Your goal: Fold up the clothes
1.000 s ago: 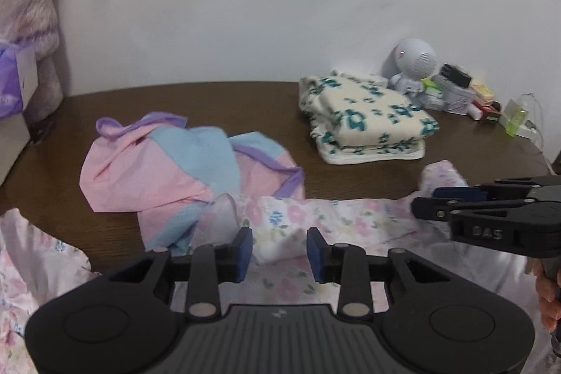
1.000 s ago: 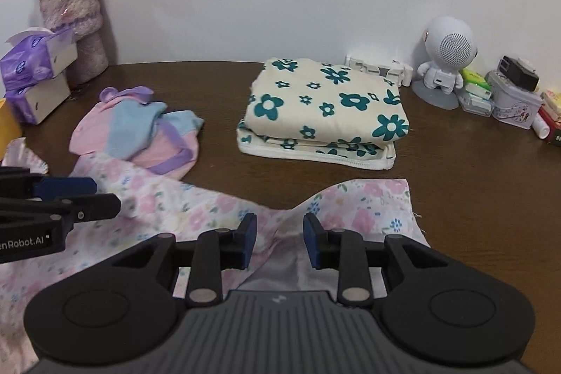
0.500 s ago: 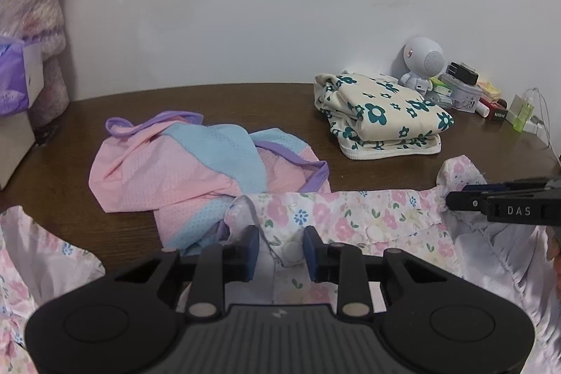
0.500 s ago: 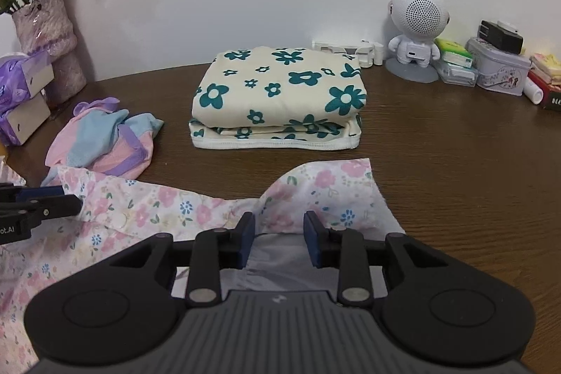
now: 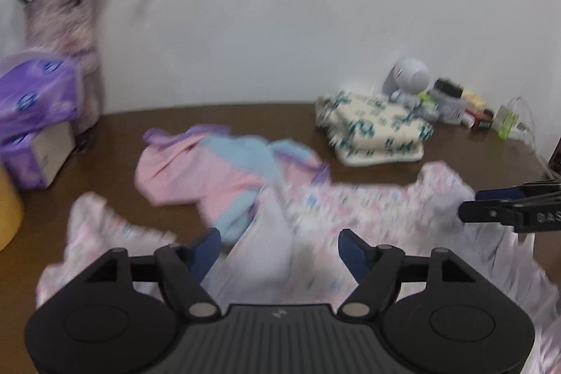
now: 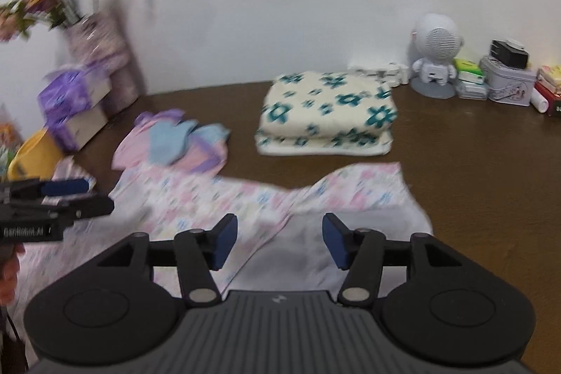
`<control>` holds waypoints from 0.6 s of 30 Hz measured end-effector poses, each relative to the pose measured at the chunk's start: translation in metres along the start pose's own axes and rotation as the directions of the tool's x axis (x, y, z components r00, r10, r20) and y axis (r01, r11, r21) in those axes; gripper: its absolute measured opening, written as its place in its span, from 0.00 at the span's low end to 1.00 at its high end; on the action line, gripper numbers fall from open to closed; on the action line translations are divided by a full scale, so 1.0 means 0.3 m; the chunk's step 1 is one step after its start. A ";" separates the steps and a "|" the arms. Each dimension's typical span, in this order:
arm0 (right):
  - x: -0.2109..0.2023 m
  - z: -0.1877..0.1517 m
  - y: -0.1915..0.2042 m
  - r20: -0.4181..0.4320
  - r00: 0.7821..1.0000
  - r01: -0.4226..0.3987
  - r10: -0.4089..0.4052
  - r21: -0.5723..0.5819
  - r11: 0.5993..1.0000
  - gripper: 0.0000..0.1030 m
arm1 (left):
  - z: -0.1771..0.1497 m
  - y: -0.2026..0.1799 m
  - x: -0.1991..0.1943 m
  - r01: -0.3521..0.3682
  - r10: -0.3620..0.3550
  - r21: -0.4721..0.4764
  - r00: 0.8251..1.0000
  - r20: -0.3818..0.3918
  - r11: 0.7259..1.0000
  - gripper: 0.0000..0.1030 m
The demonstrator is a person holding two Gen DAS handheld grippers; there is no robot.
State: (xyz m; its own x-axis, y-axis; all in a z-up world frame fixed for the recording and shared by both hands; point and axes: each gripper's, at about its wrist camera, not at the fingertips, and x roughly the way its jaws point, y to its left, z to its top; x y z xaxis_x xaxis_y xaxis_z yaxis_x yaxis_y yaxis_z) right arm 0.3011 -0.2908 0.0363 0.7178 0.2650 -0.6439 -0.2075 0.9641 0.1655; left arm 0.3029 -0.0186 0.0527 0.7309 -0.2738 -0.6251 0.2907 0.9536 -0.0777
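Note:
A pink floral garment (image 5: 368, 209) (image 6: 210, 198) lies spread along the near side of the brown table (image 6: 473, 163). My left gripper (image 5: 278, 244) hovers over its left part. The jaws are opening wide, and the cloth lies below them with neither pad pressing on it. My right gripper (image 6: 278, 233) stands over the garment's right end, its jaws also opening and not touching the cloth. Each gripper shows in the other's view, the right gripper (image 5: 491, 209) and the left gripper (image 6: 70, 198). A crumpled pink and blue garment (image 5: 217, 170) (image 6: 168, 142) lies behind.
A folded cream cloth with teal flowers (image 6: 326, 114) sits at the back. A white robot figurine (image 6: 436, 55) and small boxes (image 6: 505, 76) line the wall at right. Purple tissue packs (image 5: 31, 100), a vase (image 5: 66, 23) and a yellow object (image 6: 31, 156) stand at left.
Both grippers let go of the floral garment as their jaws spread apart, and both drew back a little. The garment now lies loose on the table.

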 end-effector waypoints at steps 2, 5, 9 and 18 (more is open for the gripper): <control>-0.021 -0.036 0.043 -0.012 1.000 -0.023 0.023 -0.027 0.999 0.53 | -0.040 0.025 -0.039 0.008 -0.008 0.002 1.000 -0.016 1.000 0.69; -0.061 -0.102 0.127 -0.032 0.997 -0.076 0.073 -0.102 0.992 0.53 | -0.096 0.063 -0.100 0.007 -0.007 0.011 1.000 -0.024 1.000 0.64; -0.096 -0.183 0.224 -0.071 0.991 -0.124 0.112 -0.191 0.974 0.52 | -0.156 0.129 -0.160 -0.033 0.033 -0.010 0.999 -0.029 0.999 0.59; -0.126 -0.322 0.313 -0.133 0.986 -0.133 0.098 -0.290 0.948 0.32 | -0.233 0.249 -0.188 -0.085 0.080 -0.084 0.995 -0.056 0.993 0.18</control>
State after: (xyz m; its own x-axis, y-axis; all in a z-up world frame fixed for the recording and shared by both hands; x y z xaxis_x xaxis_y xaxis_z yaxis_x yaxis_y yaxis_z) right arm 0.1903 -0.2118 0.0041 0.5992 0.3535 -0.7183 -0.4850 0.8741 0.0256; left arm 0.2405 0.0769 0.0279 0.7165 -0.1888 -0.6715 0.1744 0.9806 -0.0896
